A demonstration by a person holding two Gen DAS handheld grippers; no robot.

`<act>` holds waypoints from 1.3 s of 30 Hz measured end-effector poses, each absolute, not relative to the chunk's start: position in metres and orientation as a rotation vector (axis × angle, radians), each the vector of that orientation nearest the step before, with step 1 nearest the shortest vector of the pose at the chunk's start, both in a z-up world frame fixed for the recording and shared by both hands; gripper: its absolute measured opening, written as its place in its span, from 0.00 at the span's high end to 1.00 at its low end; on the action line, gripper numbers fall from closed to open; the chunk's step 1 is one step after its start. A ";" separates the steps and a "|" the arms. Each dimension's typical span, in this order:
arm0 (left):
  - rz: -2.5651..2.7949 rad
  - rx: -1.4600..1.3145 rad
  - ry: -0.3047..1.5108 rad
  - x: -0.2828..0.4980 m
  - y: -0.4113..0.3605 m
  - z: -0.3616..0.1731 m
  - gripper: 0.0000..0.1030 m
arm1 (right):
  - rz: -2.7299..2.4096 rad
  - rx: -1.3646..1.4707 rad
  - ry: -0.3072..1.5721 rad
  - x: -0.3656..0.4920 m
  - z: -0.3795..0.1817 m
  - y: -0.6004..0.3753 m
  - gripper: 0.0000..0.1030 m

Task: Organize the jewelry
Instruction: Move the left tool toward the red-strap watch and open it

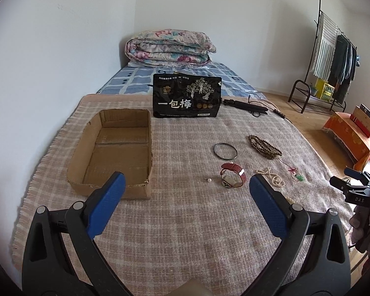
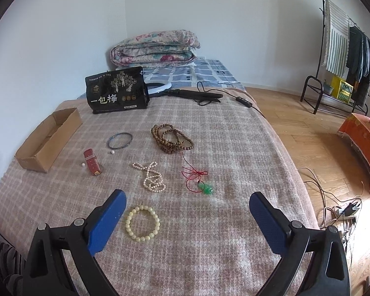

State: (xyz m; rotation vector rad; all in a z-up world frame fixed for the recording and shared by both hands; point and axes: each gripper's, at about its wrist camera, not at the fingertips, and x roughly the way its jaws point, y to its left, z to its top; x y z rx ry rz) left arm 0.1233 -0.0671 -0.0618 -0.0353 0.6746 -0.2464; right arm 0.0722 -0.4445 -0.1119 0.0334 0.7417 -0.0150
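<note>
Jewelry lies on a plaid blanket: a red-strap watch (image 1: pixel 231 174) (image 2: pixel 93 162), a dark bangle (image 1: pixel 225 151) (image 2: pixel 120 140), brown wooden beads (image 1: pixel 265 146) (image 2: pixel 172 141), a pearl necklace (image 1: pixel 273 177) (image 2: pixel 151 177), a green pendant on red cord (image 2: pixel 206 187), a yellow bead bracelet (image 2: pixel 142 222) and loose pearls (image 1: pixel 209 179). An empty cardboard box (image 1: pixel 116 153) (image 2: pixel 48 139) sits to the left. My left gripper (image 1: pixel 187 197) is open above the blanket in front of the box and watch. My right gripper (image 2: pixel 187 219) is open, the yellow bracelet by its left finger.
A black snack bag (image 1: pixel 187 96) (image 2: pixel 117 90) stands behind the jewelry. A black tool with cable (image 1: pixel 246 106) lies at the back. A folded quilt (image 1: pixel 169 49) rests on the bed. A clothes rack (image 2: pixel 342 61), an orange-covered box (image 1: pixel 350 135) and floor cables (image 2: pixel 338 209) are to the right.
</note>
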 end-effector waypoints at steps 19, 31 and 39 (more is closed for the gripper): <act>-0.427 -0.046 0.866 0.191 -0.158 -0.120 0.14 | 0.236 0.053 0.863 0.144 -0.160 -0.424 0.25; -0.402 -0.090 0.990 0.235 -0.192 -0.163 0.33 | 0.314 0.056 0.945 0.176 -0.191 -0.413 0.42; -0.378 -0.095 1.030 0.247 -0.198 -0.182 0.41 | 0.332 0.012 0.984 0.192 -0.204 -0.405 0.52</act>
